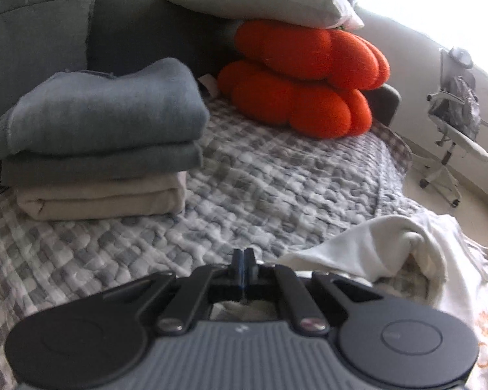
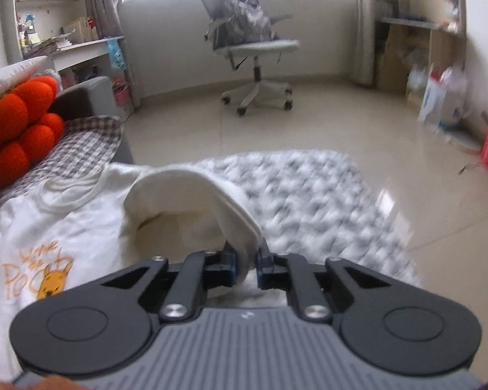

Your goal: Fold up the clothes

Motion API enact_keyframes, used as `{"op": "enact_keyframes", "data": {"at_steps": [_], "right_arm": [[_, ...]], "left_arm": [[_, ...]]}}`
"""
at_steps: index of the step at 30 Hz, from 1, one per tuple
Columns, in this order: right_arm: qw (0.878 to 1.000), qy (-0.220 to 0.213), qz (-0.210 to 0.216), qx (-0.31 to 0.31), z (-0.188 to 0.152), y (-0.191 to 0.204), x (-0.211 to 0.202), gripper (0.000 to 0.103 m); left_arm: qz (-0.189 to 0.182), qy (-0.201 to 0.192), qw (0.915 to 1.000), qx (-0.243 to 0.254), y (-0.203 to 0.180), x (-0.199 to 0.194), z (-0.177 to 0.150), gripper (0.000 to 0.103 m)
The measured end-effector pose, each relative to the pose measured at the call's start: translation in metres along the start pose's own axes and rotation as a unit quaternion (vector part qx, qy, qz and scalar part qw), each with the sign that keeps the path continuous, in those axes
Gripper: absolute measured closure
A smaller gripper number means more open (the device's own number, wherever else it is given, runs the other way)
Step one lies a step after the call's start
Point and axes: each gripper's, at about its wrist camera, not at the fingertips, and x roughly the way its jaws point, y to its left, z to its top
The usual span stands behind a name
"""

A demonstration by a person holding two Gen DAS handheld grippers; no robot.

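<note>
A white shirt [image 2: 65, 227] with an orange bear print lies on the grey checked quilt [image 2: 309, 188]. My right gripper [image 2: 247, 261] is shut on a raised fold of it, and the white cloth fills the gap between the pads and arches up to the left. In the left wrist view the same shirt [image 1: 390, 247] bulges up at the right. My left gripper [image 1: 244, 256] has its jaws pressed together. The shirt's edge runs up to its tips and white cloth shows under the fingers.
A stack of folded grey and beige clothes [image 1: 97, 136] sits at the left on the quilt [image 1: 260, 178], against the grey sofa back. Orange cushions [image 1: 302, 78] under a pale pillow [image 1: 260, 0] lie behind. An office chair [image 2: 253, 48] and bags [image 2: 439, 104] stand on the tiled floor.
</note>
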Motion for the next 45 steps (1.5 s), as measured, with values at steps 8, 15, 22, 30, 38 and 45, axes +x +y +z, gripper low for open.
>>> {"op": "enact_keyframes", "data": {"at_steps": [8,15,22,30,38,45], "right_arm": [[0.995,-0.043,-0.072,-0.047,0.024,-0.01,0.002,0.093],[0.992,-0.016,-0.098,-0.072,0.033,-0.023,0.026,0.093],[0.998,0.029,-0.042,-0.034,0.028,-0.045,0.02,0.058],[0.998,0.032,0.029,-0.04,0.043,-0.044,-0.02,0.05],[0.993,0.017,0.072,-0.087,0.071,-0.005,-0.017,0.047],[0.99,0.043,0.089,-0.102,0.075,0.023,0.038,0.047]], "left_arm": [[-0.044,0.015,0.9981,0.04,-0.025,-0.004,-0.005,0.088],[-0.066,0.02,0.9929,0.097,-0.059,-0.002,-0.003,0.068],[-0.077,0.015,0.985,0.154,-0.096,0.009,0.01,0.051],[-0.093,0.015,0.9757,0.198,-0.14,0.031,0.02,0.048],[-0.093,0.026,0.9658,0.241,-0.183,0.058,0.033,0.048],[-0.076,0.044,0.9619,0.259,-0.204,0.088,0.039,0.048]]}}
